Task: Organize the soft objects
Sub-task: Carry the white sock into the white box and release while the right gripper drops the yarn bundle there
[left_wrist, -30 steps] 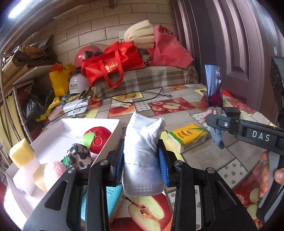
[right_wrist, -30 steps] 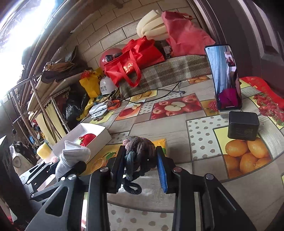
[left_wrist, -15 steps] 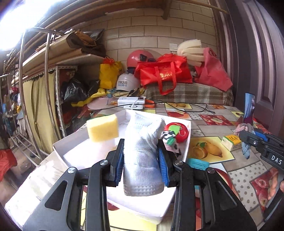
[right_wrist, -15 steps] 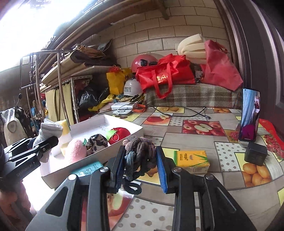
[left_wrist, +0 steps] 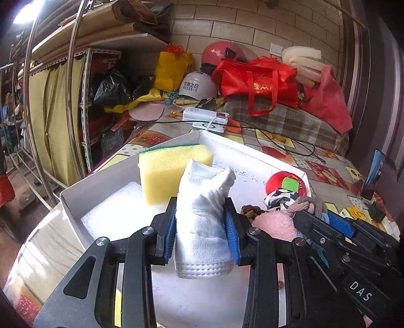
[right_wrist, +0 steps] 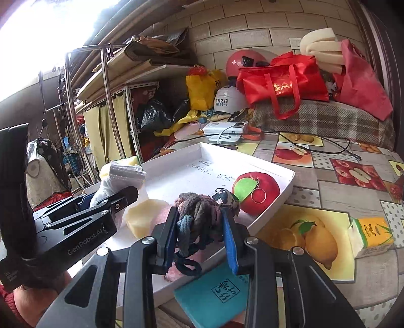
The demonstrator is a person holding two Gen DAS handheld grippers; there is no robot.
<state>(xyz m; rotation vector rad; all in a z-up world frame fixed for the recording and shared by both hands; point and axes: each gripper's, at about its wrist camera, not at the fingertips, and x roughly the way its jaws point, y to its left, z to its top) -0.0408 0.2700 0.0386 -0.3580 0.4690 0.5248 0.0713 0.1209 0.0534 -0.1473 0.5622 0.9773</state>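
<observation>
Grippers are both over the white tray [left_wrist: 106, 181] now, moved in from the desk. Left gripper [left_wrist: 200, 236] stays clamped on the white sock [left_wrist: 202, 217]; right gripper [right_wrist: 200, 236] clamps the hair ties [right_wrist: 199, 212].

My feeds are sharp and daylit. Light floods from upper left, blowing out that corner in the right wrist view. Fisheye bends the brick wall [right_wrist: 252, 22] and shelf poles [left_wrist: 73, 63]; corners vignette black.

sponge [left_wrist: 171, 171] on foam pad [left_wrist: 118, 214] in tray [right_wrist: 272, 199], plush apple [right_wrist: 255, 191] at tray's right, tissue pack [right_wrist: 371, 236] right of tray
</observation>
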